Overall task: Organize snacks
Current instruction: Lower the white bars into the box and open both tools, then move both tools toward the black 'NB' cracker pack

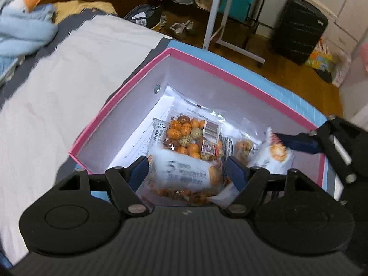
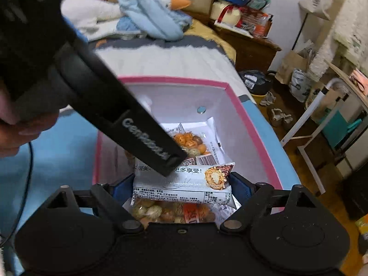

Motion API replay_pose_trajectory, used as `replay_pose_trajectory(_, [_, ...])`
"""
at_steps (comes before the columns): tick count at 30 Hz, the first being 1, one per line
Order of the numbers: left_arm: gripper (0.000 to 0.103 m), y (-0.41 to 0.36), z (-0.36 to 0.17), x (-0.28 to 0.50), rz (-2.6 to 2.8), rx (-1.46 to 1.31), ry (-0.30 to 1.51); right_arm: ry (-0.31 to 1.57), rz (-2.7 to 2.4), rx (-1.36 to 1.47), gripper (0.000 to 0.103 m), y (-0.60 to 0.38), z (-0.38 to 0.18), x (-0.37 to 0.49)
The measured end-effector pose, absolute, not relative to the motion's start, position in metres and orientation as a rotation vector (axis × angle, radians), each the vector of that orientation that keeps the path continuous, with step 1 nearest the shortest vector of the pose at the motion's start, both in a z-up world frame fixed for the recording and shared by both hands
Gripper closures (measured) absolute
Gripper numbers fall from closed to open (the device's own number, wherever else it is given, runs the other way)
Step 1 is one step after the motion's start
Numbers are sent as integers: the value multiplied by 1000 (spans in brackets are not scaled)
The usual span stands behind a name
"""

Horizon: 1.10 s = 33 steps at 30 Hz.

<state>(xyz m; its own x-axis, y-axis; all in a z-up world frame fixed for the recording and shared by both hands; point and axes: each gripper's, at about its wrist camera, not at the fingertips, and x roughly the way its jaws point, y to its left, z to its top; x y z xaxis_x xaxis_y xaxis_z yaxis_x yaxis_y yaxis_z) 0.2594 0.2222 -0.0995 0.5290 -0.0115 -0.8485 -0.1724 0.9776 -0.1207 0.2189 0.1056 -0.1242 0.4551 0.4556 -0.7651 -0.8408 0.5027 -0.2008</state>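
Observation:
A pink-rimmed box with white walls stands on the bed; it also shows in the right wrist view. Inside lie a clear bag of orange and brown round snacks and several other packets. My left gripper hangs over the box, jaws wide open around a white-labelled snack bag that lies below them. My right gripper is open over the box, with a white pastry packet between its fingers; whether the fingers touch it I cannot tell. The right gripper and that packet also show in the left wrist view.
The box sits on a blue lid or sheet on a white bedspread. A blue plush goose lies at the bed's head. The left gripper's body crosses the right wrist view. A black suitcase, a white stand and shoes are on the wooden floor.

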Motion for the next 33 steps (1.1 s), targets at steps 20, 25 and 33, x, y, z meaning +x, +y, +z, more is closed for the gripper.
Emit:
replay_pose_trajectory(20, [26,191,-48,188,-28,-34,911,705,864,-337,4,-14,-66,160])
replay_pose_trajectory(25, [23,163,-19,161,-92,29,885,663,832,-283,4,-71,-31,137])
replay_pose_trajectory(33, [18,101,3,129,-204,159,884,821,592,-256,4,-150,-4,111])
